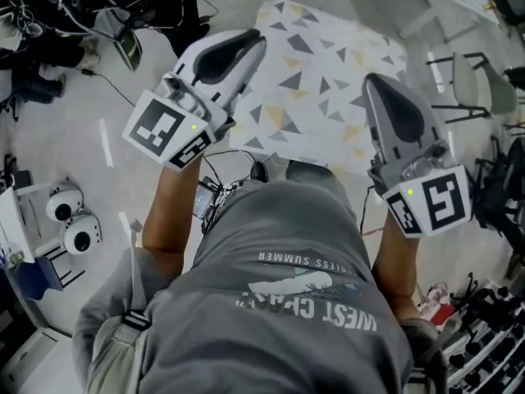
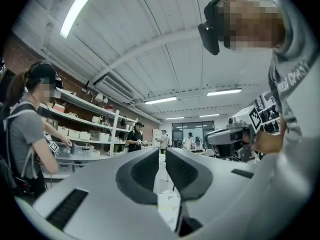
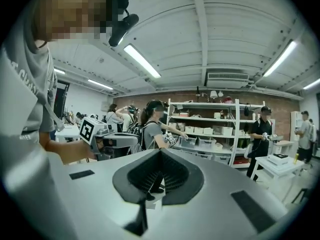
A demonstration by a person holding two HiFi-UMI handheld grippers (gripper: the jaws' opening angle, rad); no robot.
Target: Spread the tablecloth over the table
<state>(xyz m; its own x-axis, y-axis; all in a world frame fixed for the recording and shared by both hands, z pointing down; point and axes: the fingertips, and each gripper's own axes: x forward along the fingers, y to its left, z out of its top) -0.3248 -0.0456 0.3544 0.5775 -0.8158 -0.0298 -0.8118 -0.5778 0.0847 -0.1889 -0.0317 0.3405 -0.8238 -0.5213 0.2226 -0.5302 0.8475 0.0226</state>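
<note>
The white tablecloth (image 1: 328, 89) with grey and yellow triangles lies spread flat over the table far below, in front of the person. Both grippers are held high above it and pointed out into the room, neither touching it. My left gripper (image 1: 256, 39) is up at the left; its jaws (image 2: 162, 151) stand a narrow gap apart with nothing between them. On the right, my right gripper (image 1: 373, 82) has its jaws (image 3: 160, 153) closed together on nothing. Each gripper shows in the other's view: the right gripper (image 2: 230, 136), the left gripper (image 3: 107, 139).
A grey chair (image 1: 484, 84) stands right of the table. White dome cameras (image 1: 70, 220) and cables lie on the floor at left. Shelving (image 3: 215, 129) with bins, a small white table (image 3: 277, 164) and several other people fill the room.
</note>
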